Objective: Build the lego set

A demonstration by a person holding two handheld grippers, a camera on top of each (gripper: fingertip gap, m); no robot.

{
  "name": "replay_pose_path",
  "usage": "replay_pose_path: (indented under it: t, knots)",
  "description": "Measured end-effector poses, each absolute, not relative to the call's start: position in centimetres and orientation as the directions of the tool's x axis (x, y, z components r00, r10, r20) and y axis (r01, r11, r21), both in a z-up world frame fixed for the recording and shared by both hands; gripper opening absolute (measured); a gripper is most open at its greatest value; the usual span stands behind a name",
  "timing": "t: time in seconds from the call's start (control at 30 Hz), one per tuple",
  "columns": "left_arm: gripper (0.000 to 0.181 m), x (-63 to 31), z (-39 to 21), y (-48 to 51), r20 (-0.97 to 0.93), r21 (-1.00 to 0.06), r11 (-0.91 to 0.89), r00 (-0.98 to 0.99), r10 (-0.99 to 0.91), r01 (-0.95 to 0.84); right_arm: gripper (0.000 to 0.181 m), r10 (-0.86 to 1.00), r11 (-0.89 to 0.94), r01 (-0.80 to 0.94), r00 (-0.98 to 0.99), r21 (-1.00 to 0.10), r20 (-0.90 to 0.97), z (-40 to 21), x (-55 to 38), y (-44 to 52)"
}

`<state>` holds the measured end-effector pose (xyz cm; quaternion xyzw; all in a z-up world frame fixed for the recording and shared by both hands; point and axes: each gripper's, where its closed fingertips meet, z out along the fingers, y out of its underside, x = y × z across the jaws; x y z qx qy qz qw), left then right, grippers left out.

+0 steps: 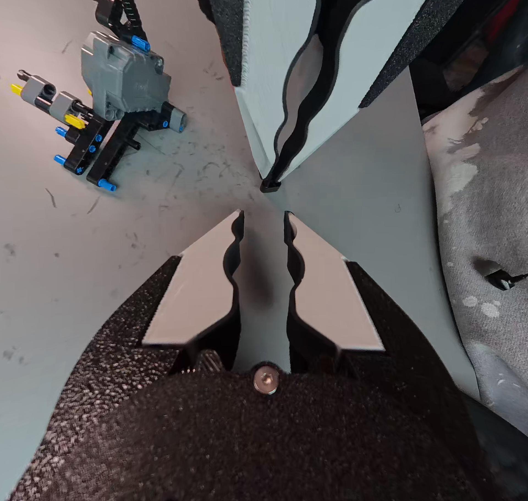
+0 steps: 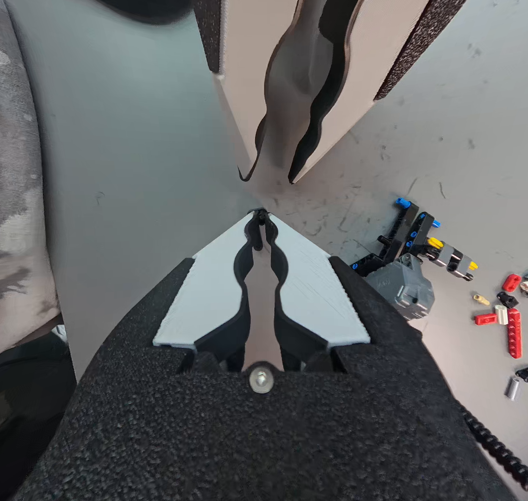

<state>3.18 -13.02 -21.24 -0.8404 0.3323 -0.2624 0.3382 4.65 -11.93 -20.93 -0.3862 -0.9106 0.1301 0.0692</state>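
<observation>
My right gripper [image 2: 259, 213] is shut on a small black lego piece [image 2: 258, 230] pinched at its tips; it also shows in the left wrist view [image 1: 271, 185], pointing at me. My left gripper [image 1: 264, 213] is open and empty, tips just short of the black piece [image 1: 271, 186]; it shows opposite in the right wrist view [image 2: 267, 177]. The partly built lego assembly [image 1: 123, 84], with a grey motor block, black beams, blue and yellow pins, lies on the grey table at upper left; in the right wrist view it lies at the right [image 2: 405, 261].
Loose red, black, tan and grey lego pieces [image 2: 511, 315] lie at the right edge. A black toothed strip [image 2: 491, 444] runs along the lower right. The table edge [image 1: 425, 132] borders a grey stained cloth [image 1: 480, 201]. Both grippers' tips are close together, under 4 cm apart.
</observation>
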Motion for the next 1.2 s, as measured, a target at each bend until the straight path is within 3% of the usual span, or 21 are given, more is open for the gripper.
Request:
replay_pose_path:
  t: [0.03, 0.27, 0.4, 0.9, 1.2]
  knots:
    - [0.027, 3.0, -21.3, -13.2, 0.207, -0.741, -0.548, 0.644, -0.737, -0.389, 0.004, 0.719, 0.672, 0.685, -0.695, -0.282, 0.025, -20.9, 4.6, -12.0]
    - [0.025, 2.0, -21.3, -13.8, 0.176, -0.752, -0.536, 0.667, -0.724, -0.384, 0.000, 0.701, 0.703, 0.686, -0.713, -0.186, 0.015, -21.9, 5.0, -11.8]
    - [0.025, 1.9, -21.3, -14.0, 0.172, -0.753, -0.533, 0.666, -0.726, -0.385, 0.000, 0.688, 0.716, 0.666, -0.725, -0.208, 0.044, -21.5, 4.2, -12.2]
    - [0.025, 2.6, -21.2, -13.9, 0.190, -0.751, -0.545, 0.667, -0.721, -0.374, 0.014, 0.733, 0.596, 0.614, -0.680, -0.517, 0.038, -21.1, 3.1, -11.0]
    - [0.024, 2.0, -20.5, -13.4, 0.213, -0.775, -0.549, 0.689, -0.693, -0.312, 0.006, 0.700, 0.641, 0.588, -0.712, -0.494, 0.062, -22.2, 2.4, -11.4]
